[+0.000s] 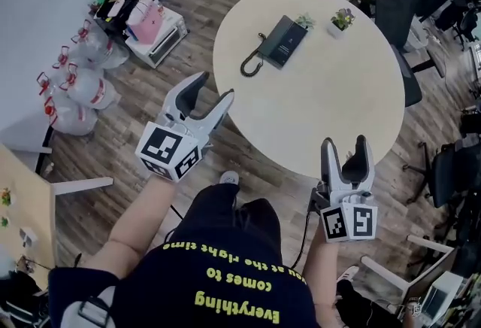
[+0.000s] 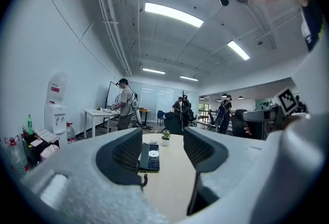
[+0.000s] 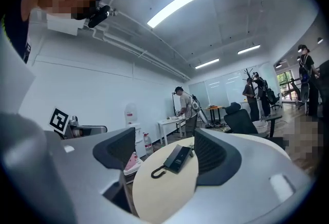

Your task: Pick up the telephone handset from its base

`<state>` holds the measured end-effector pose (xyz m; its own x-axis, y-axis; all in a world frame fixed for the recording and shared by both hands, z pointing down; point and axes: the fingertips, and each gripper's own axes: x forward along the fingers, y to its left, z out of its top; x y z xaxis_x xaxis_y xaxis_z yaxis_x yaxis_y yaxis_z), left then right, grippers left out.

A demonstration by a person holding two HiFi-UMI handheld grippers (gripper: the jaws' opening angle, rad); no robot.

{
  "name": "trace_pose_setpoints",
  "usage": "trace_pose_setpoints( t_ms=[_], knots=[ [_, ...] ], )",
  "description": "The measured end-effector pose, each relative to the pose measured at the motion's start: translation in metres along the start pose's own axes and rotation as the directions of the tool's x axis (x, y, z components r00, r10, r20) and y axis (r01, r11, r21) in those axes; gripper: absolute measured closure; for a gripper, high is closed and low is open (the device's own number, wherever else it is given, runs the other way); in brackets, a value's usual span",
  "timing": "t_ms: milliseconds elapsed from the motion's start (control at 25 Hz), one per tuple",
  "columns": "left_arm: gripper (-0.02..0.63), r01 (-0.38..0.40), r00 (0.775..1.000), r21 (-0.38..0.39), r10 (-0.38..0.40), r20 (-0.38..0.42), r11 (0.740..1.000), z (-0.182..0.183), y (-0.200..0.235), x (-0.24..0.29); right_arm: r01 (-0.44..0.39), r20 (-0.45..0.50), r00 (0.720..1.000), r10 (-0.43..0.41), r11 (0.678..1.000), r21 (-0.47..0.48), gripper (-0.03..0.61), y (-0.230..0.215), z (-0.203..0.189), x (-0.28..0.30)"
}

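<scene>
A dark telephone (image 1: 282, 41) lies on the far part of a round cream table (image 1: 331, 101), its handset resting on the base and a coiled cord (image 1: 250, 63) looping off its near-left corner. My left gripper (image 1: 216, 87) is open and empty, held over the floor just short of the table's near-left edge. My right gripper (image 1: 346, 142) is open and empty at the table's near edge. Both point level toward the table. Between the jaws the left gripper view shows the telephone (image 2: 151, 155) straight ahead, and the right gripper view shows the telephone (image 3: 177, 159) farther off.
Two small potted plants (image 1: 305, 20) (image 1: 343, 18) stand just beyond the telephone. Black office chairs (image 1: 398, 10) crowd the table's right side. White bags (image 1: 79, 86) and boxes (image 1: 150, 29) sit on the wood floor at left. People stand by a far desk (image 2: 123, 110).
</scene>
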<state>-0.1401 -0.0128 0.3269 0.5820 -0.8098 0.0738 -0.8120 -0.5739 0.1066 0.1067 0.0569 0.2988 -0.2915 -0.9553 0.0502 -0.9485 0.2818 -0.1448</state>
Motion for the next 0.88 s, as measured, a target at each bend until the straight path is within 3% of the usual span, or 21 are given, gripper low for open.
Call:
trace_pose_setpoints(
  t_ms=[280,880],
  knots=[
    [0.364,0.023,0.999,-0.039,-0.025,-0.046,0.999,-0.019,0.018,0.048,0.031,-0.026,0.999,-0.03,0.999,0.035,0.224,-0.026,-0.009,0.036],
    [0.354,-0.058,0.998,-0.021,0.058,-0.012,0.998,0.007,0.037,0.164,-0.087,0.01,0.996,0.087,0.996,0.016,0.218,-0.098,0.022,0.144]
  ],
)
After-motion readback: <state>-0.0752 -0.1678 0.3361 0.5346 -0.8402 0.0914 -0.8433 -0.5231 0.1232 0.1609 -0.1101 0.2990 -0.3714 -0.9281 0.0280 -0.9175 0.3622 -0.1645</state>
